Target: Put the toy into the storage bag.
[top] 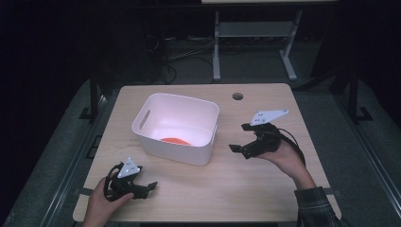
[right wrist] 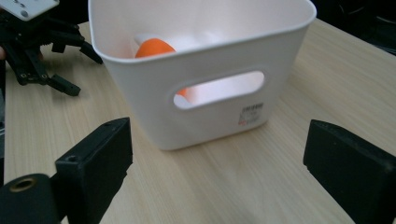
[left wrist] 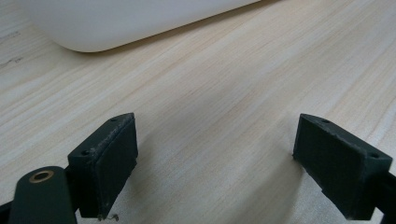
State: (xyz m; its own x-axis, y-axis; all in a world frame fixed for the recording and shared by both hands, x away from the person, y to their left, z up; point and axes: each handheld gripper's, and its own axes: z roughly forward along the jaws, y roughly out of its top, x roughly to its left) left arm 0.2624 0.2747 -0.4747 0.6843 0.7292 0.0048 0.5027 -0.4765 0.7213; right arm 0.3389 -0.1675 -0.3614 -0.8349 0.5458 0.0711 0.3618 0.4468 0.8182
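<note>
Pale wooden table (top: pixel 246 189) under both my tongs. White bin (top: pixel 177 127) sits between them with an orange object (top: pixel 175 140) inside. My left gripper (top: pixel 150 186) and right gripper (top: pixel 236 149) both stand apart, holding nothing.

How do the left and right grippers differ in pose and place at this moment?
The left gripper lies low at the wooden table's near edge; the right gripper is held raised beside the white plastic bin, facing its handle slot. Both have open, empty jaws and a grey three-cornered top plate.
</note>
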